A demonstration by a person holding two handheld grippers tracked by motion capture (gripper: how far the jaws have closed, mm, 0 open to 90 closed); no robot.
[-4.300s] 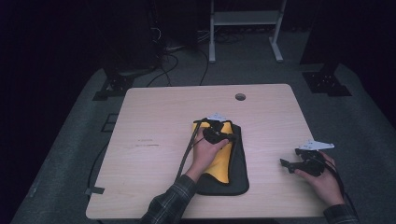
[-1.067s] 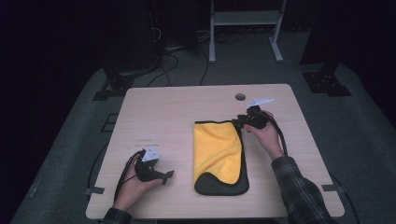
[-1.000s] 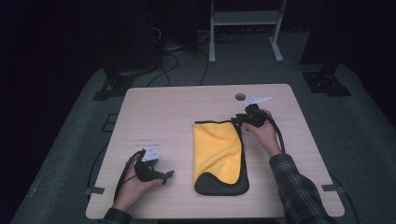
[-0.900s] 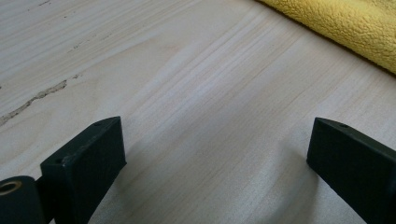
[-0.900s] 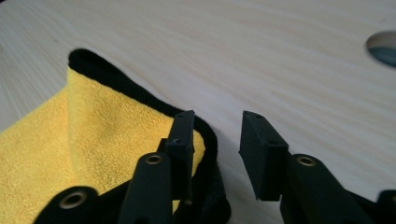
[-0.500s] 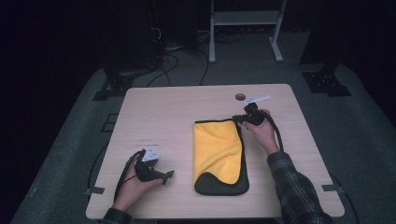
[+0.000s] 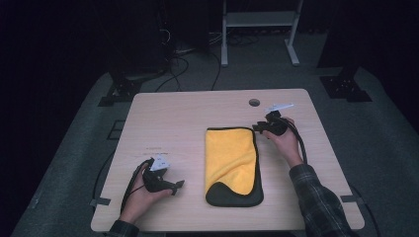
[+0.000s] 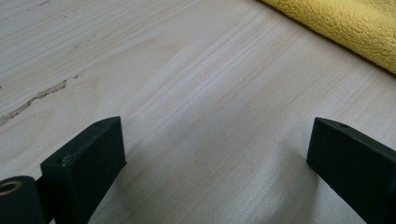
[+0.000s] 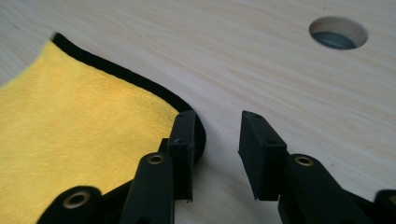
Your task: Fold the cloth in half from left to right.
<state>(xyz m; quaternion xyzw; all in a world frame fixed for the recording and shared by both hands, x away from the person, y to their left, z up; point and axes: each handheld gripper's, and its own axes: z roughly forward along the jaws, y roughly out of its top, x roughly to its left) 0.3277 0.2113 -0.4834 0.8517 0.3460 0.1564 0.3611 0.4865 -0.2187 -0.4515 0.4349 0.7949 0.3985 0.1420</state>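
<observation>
Dark surroundings with stand legs and cables are seen beyond a pale wooden table [image 7: 188, 113], on which a yellow cloth [image 7: 231, 157] edged in black is laid folded lengthwise near the middle, its far right corner just beside the right gripper [image 7: 260, 128]. Compared with a second ago, that gripper's jaws have just been opened again after a brief closing; they are now held a little apart, one jaw over the black hem at the corner, and nothing is seen pinched between them, so the corner is judged to have been released or missed and a fresh grip to be needed. The left gripper [image 7: 174, 186] is rested near the table's front left, jaws wide apart over bare wood, well clear of the cloth. A round cable hole [image 7: 254, 102] lies beyond the corner; nothing is seen to obstruct the reach
</observation>
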